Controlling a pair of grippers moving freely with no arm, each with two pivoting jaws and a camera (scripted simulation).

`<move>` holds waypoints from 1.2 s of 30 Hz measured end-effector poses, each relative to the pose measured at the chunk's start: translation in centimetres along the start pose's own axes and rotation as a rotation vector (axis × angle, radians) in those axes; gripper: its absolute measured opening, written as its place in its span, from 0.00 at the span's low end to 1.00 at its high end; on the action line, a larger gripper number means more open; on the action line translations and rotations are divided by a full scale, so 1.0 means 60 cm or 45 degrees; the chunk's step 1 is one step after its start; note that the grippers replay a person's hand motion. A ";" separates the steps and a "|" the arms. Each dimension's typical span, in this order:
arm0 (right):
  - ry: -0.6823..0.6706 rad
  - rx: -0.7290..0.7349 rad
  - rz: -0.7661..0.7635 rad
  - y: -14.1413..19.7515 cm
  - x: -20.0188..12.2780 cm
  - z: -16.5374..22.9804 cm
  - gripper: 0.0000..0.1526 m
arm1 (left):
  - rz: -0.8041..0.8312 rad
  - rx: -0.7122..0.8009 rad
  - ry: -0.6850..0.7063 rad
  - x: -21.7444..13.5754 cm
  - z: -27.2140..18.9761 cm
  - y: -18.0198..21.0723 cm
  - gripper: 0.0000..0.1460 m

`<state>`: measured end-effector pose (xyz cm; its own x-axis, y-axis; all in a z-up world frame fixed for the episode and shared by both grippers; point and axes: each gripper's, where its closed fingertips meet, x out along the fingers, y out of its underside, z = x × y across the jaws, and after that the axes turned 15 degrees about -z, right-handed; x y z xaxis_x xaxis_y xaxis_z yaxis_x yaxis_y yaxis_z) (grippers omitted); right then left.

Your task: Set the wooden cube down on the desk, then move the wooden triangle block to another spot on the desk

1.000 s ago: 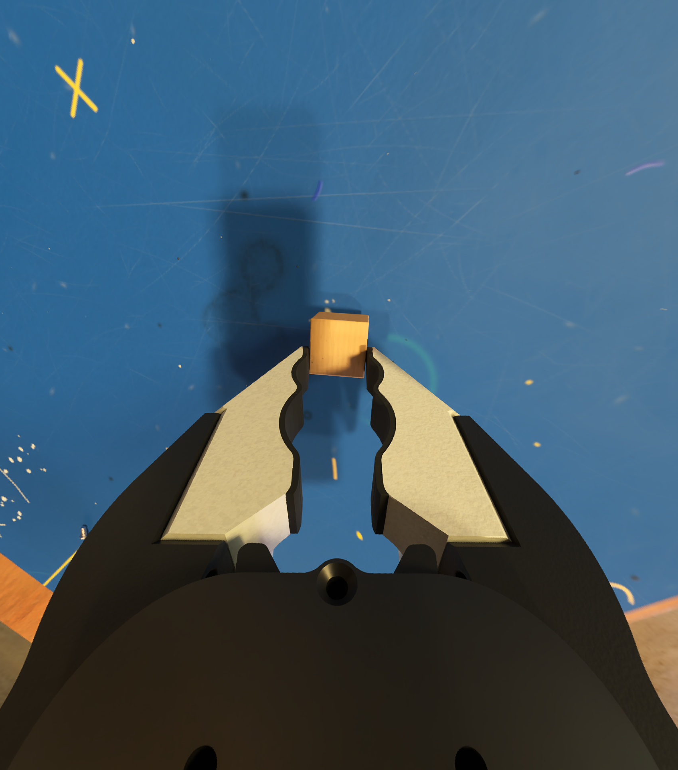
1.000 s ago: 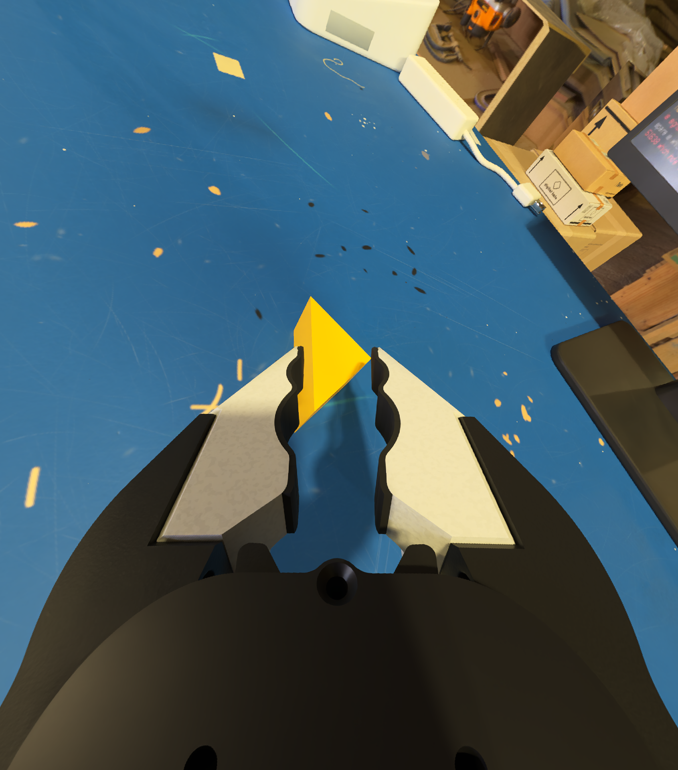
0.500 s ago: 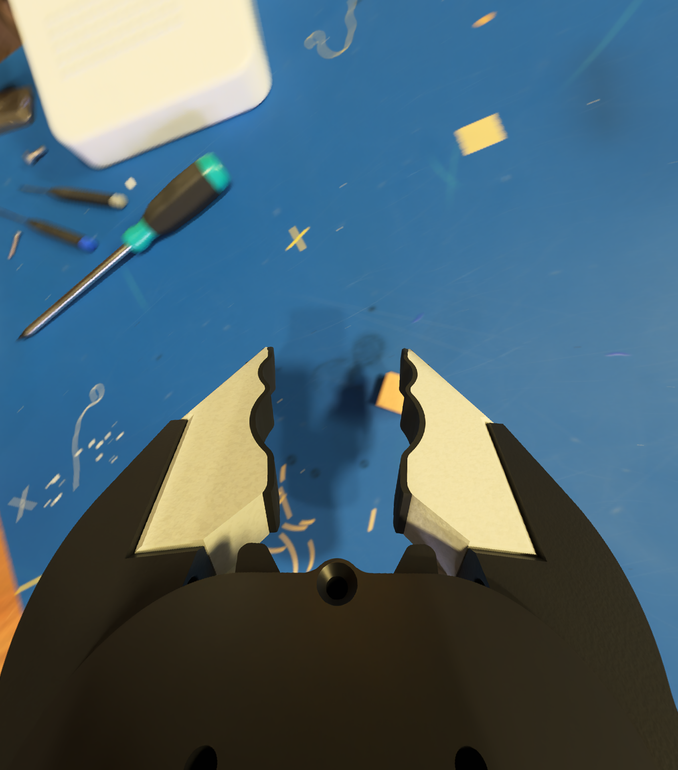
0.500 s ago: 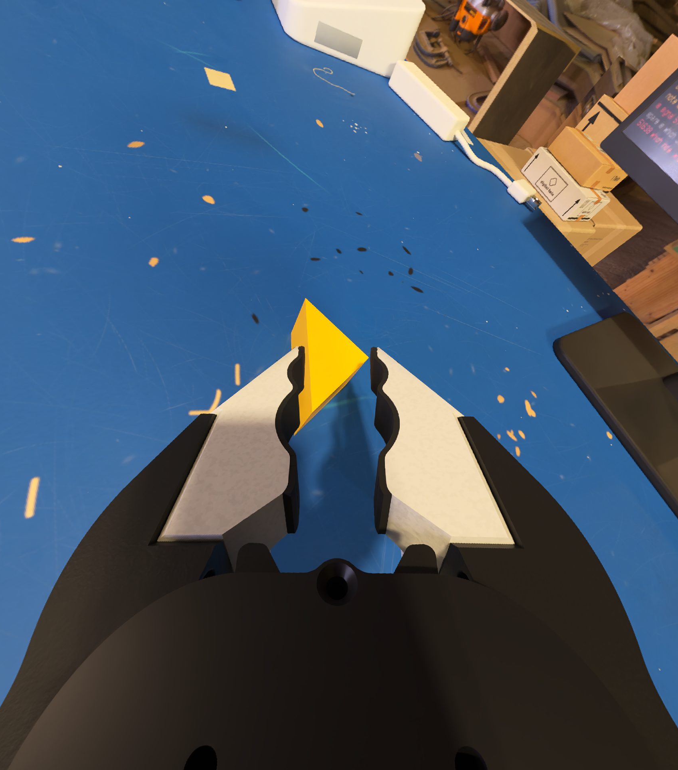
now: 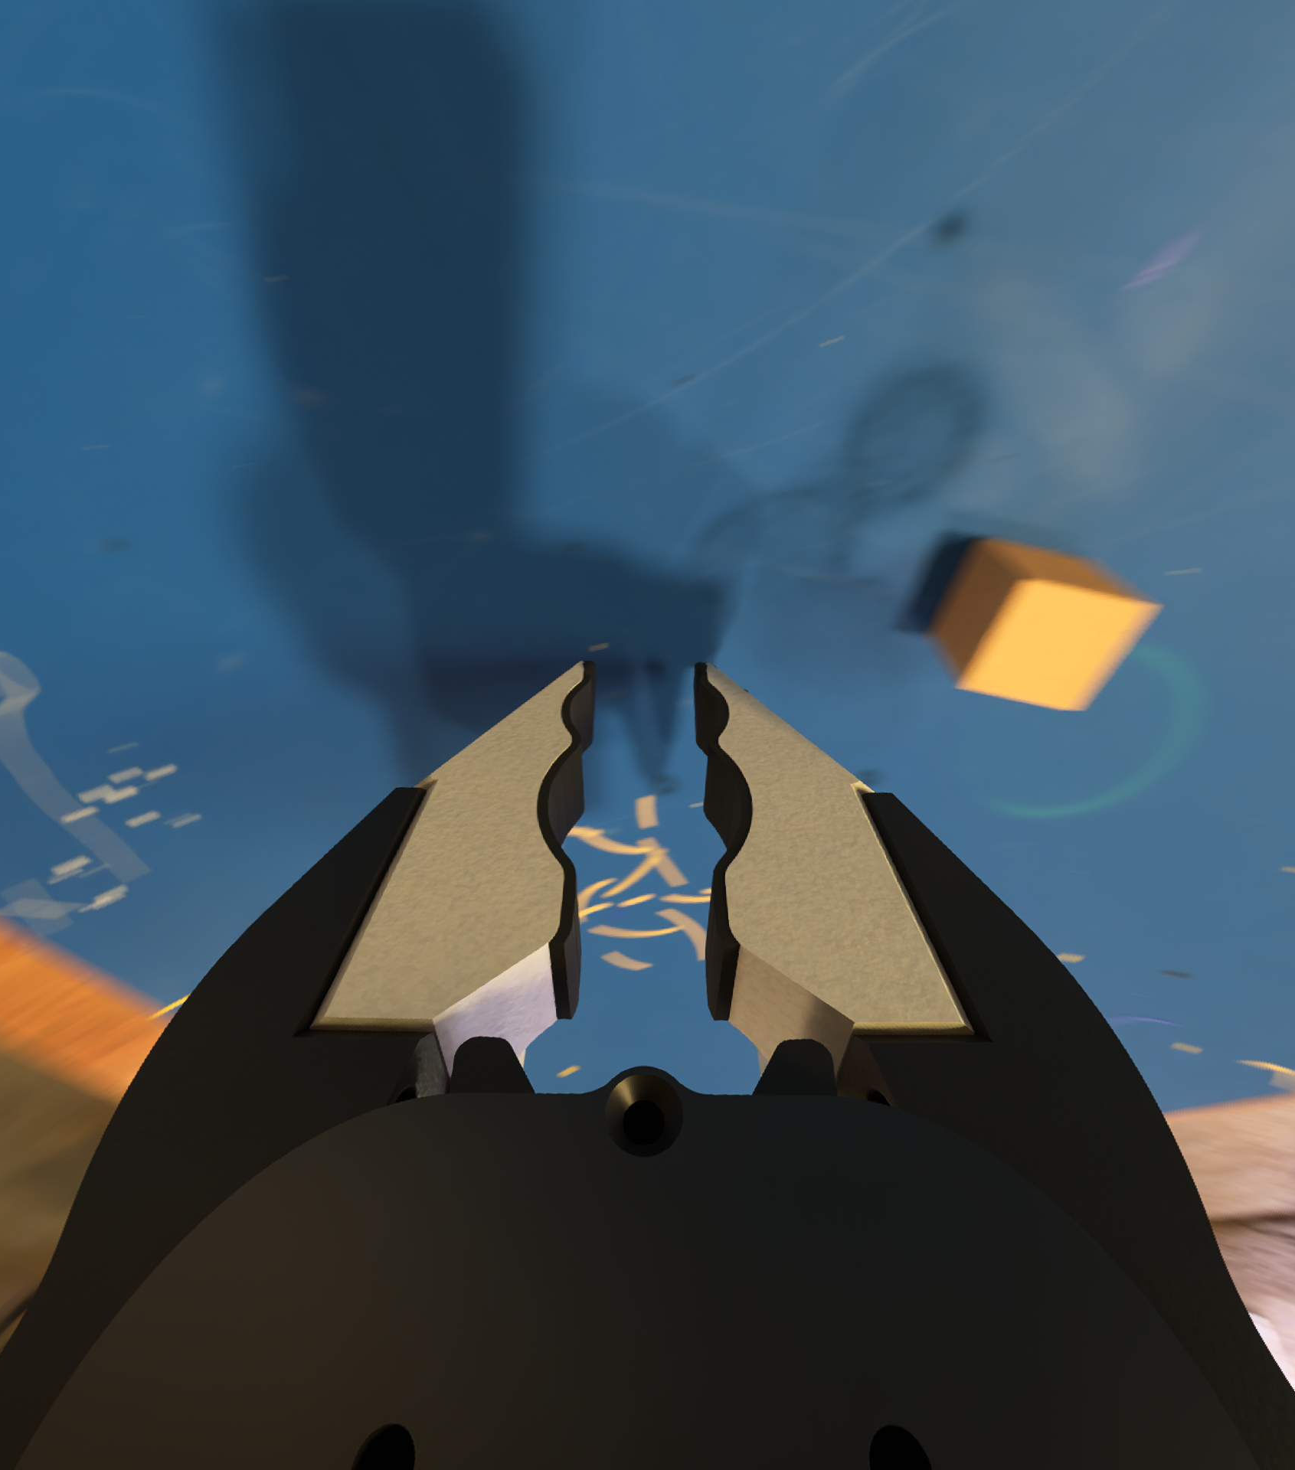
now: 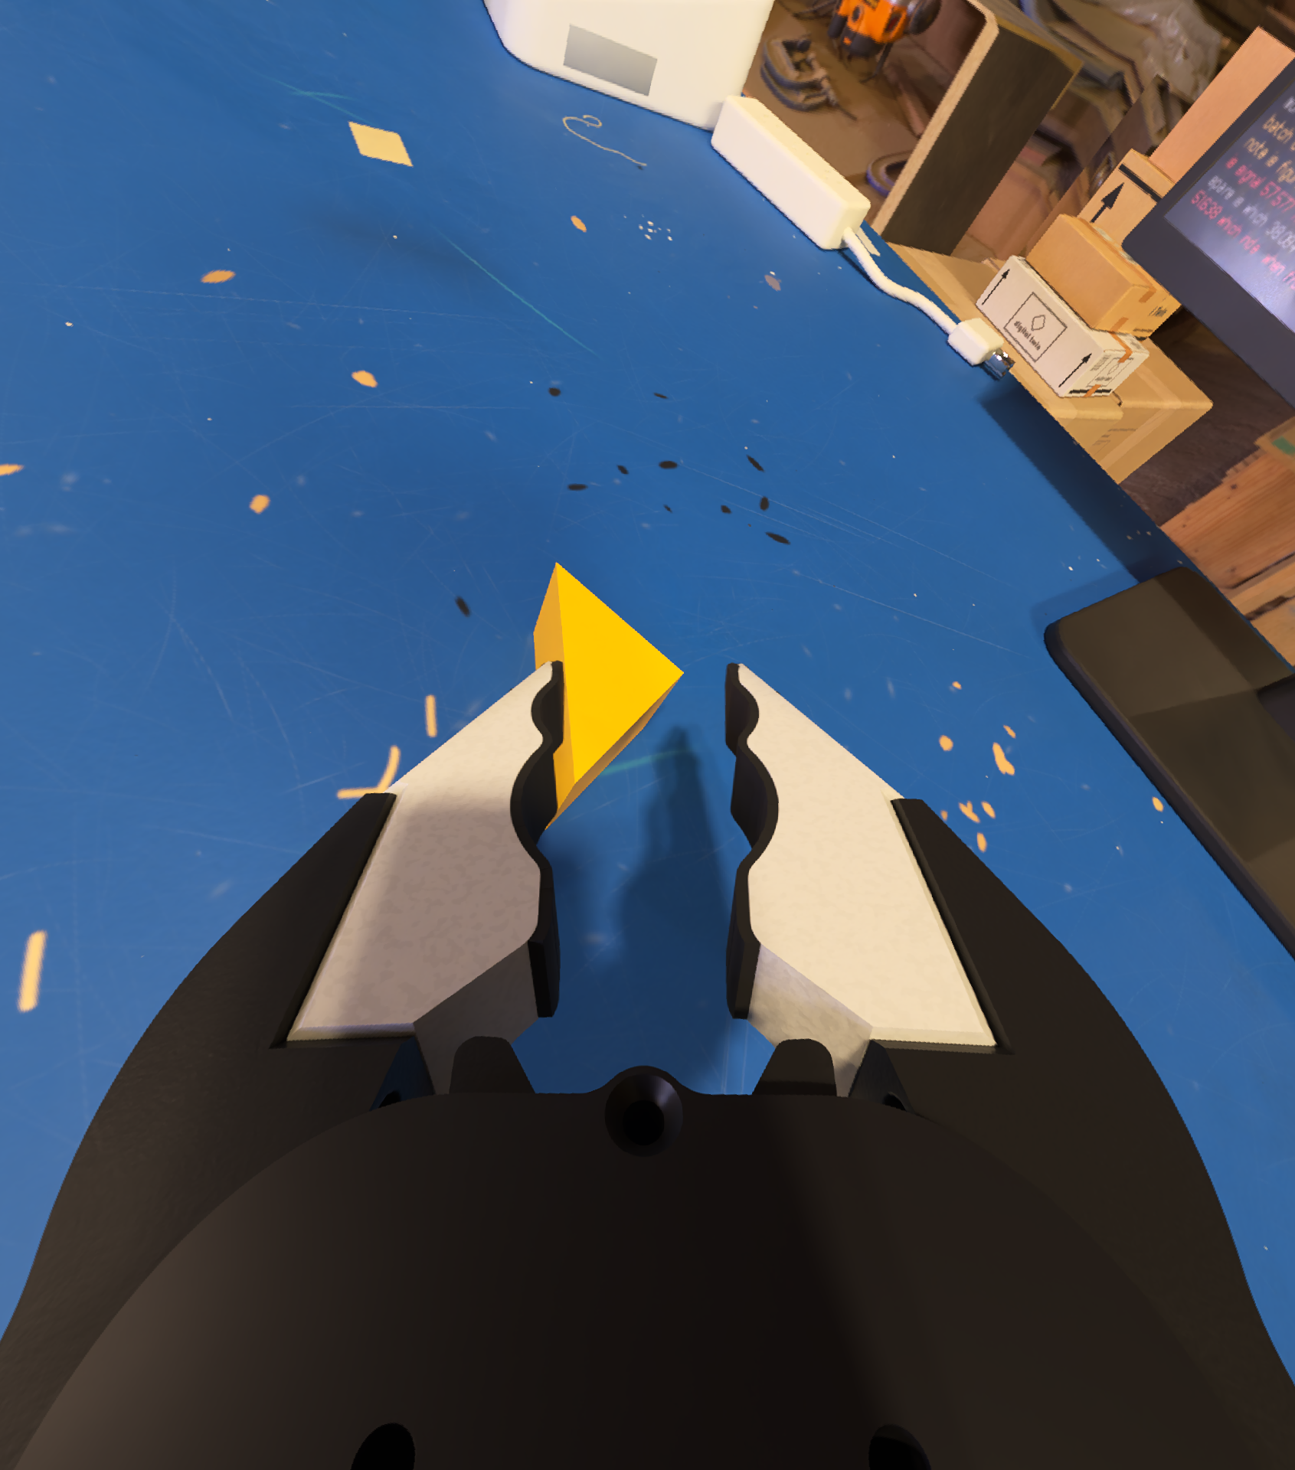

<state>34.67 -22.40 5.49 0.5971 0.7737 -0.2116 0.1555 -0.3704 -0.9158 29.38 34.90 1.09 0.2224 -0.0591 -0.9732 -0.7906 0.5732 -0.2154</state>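
The wooden cube (image 5: pixel 1026 628) lies on the blue desk (image 5: pixel 151 398), free of my left gripper (image 5: pixel 644 668) and ahead and to its right. The left wrist view is blurred. The left gripper is empty, its jaws a narrow gap apart, low over the desk. The yellow wooden triangle block (image 6: pixel 604 676) stands between the fingers of my right gripper (image 6: pixel 644 666). It touches the left finger (image 6: pixel 469 835), with a gap to the right finger (image 6: pixel 827 835). The right gripper is open, just above the desk (image 6: pixel 230 636).
At the back right stand a white box (image 6: pixel 628 56), a white adapter (image 6: pixel 787 171) with its cable, cardboard boxes (image 6: pixel 1066 318), a monitor (image 6: pixel 1280 199) and its dark base (image 6: pixel 1225 716). The desk's wooden edge (image 5: pixel 7 954) lies near the left gripper.
The left gripper let go of the cube, opened wide, then narrowed and swung so the cube sits to its right. The right gripper opened off the triangle block.
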 end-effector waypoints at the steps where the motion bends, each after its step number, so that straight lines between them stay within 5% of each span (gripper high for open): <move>1: 0.001 0.003 0.002 0.001 0.001 -0.001 0.29 | 0.050 0.068 -0.121 -0.002 0.027 0.006 0.15; 3: -0.002 0.006 0.007 0.003 0.004 -0.001 0.32 | 0.045 0.123 -0.272 -0.007 0.062 0.001 0.13; 12: 0.016 0.008 0.004 0.004 0.004 -0.004 0.32 | -0.677 -0.016 -0.502 -0.107 0.088 -0.118 0.18; 20: 0.008 0.036 -0.004 0.003 0.014 -0.001 0.32 | -1.553 0.024 0.096 -0.198 -0.186 -0.331 0.28; 26: -0.099 0.054 0.139 0.009 0.031 0.013 0.33 | -1.545 0.274 0.518 -0.131 -0.413 -0.465 0.31; 32: -0.218 0.152 0.379 0.038 0.035 0.017 0.46 | -1.396 0.520 0.615 -0.048 -0.541 -0.529 0.35; 36: -0.304 0.209 0.497 0.058 0.036 0.023 0.33 | -1.359 0.542 0.676 -0.002 -0.563 -0.528 0.39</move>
<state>35.40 -21.28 1.38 0.3859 0.6966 -0.6048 -0.1821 -0.5851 -0.7902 35.12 -10.87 5.29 0.3007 -0.9161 -0.2654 -0.0919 0.2491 -0.9641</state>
